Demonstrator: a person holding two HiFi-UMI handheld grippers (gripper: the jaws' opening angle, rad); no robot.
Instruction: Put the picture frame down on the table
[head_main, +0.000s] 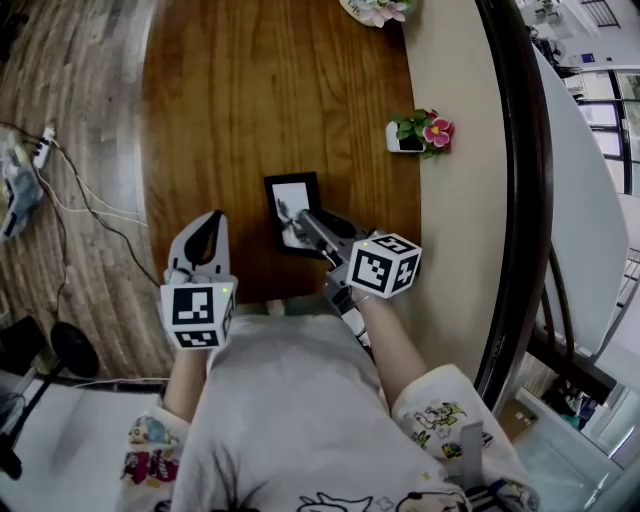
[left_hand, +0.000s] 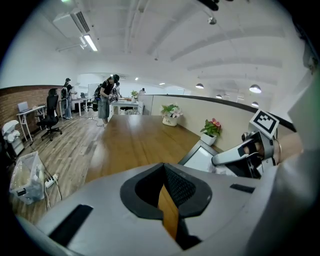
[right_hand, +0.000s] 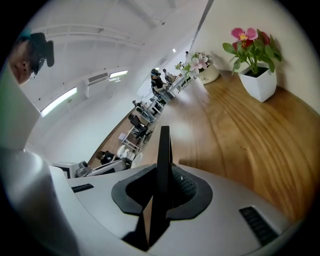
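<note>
No words or numbers are showing legibly. The white plastic cube (head_main: 199, 315) on the left gripper (head_main: 208, 226) and the matching cube (head_main: 384, 265) on the right gripper (head_main: 293, 214) are carrying only black square code patterns.

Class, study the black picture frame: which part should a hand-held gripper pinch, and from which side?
Pinch its near right edge, coming from the person's side, as the right hand-held gripper does. The picture frame is a thin flat slab, so the jaws close across its thickness, one on each face.

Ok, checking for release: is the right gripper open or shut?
Shut: the right gripper clamps the picture frame by its thin black edge, seen between its jaws.
</note>
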